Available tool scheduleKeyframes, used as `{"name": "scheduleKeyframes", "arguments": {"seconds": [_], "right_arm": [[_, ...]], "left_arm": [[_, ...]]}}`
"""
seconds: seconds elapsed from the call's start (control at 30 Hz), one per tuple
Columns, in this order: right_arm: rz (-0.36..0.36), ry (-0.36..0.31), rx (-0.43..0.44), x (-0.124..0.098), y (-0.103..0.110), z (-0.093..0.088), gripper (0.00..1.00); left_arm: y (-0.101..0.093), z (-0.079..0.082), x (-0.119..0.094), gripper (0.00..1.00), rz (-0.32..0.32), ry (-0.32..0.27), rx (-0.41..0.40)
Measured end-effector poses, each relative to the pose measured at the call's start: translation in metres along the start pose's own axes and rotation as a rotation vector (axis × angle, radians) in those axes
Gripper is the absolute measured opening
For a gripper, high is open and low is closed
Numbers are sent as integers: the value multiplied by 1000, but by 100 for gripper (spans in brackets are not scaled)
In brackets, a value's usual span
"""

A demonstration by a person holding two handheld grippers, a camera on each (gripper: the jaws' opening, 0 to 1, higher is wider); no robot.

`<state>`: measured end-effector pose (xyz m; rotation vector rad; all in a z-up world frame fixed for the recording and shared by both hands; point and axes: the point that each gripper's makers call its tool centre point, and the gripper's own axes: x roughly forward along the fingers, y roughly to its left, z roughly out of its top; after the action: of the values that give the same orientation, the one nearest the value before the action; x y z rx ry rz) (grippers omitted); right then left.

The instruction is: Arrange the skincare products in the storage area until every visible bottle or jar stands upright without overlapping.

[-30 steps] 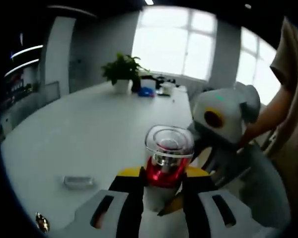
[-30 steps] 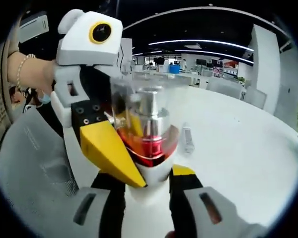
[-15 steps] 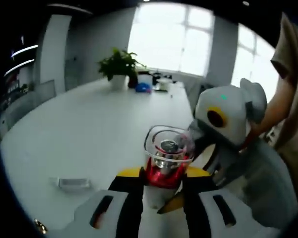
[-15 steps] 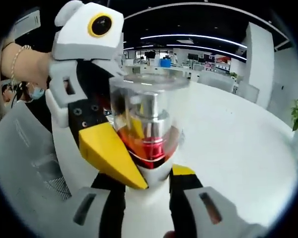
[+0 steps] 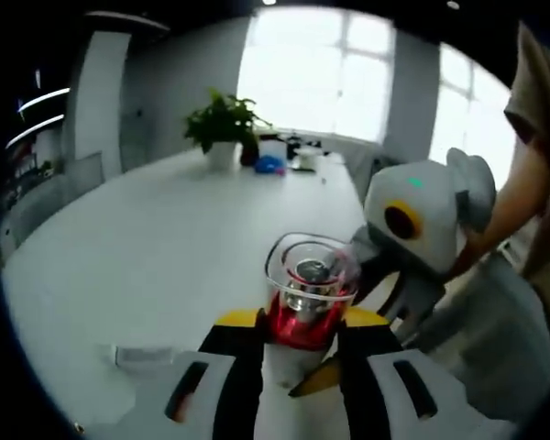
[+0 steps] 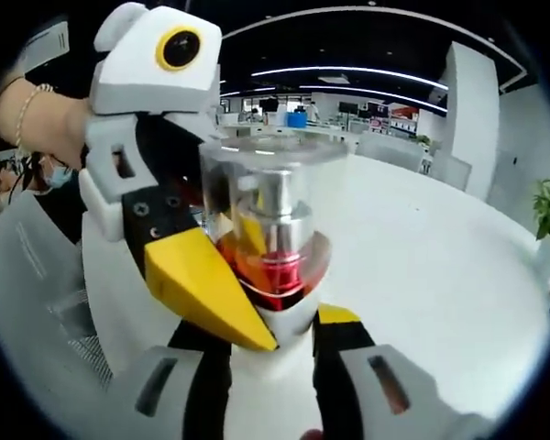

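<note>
Both the left hand-held gripper (image 5: 298, 353) and right hand-held gripper (image 6: 270, 344) clamp one upright clear-capped red bottle (image 5: 307, 293) above the white worktop (image 5: 165, 238), a potted plant (image 5: 222, 128) at 11 o'clock.

Daylight poured through the large window (image 5: 321, 69) in the left gripper view and blew it out to white, leaving the white table (image 5: 165, 238) evenly lit and everything slightly soft. In the right gripper view, curved ceiling light strips (image 6: 348, 73) lit a dimmer room, glare streaked the bottle's clear cap (image 6: 270, 197), and fisheye bending smeared both edges.
</note>
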<state>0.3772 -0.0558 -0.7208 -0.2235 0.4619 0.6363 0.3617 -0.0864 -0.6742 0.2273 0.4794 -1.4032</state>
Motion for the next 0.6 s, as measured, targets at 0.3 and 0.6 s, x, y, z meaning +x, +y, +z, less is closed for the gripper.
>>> {"name": "scheduleKeyframes", "arguments": {"seconds": [0.3, 0.6], "right_arm": [[9, -11, -9, 17, -21, 8, 34], [24, -21, -18, 34, -39, 17, 34]], "left_arm": [[25, 7, 7, 27, 19, -9, 18], [50, 11, 12, 27, 26, -7, 12]]}}
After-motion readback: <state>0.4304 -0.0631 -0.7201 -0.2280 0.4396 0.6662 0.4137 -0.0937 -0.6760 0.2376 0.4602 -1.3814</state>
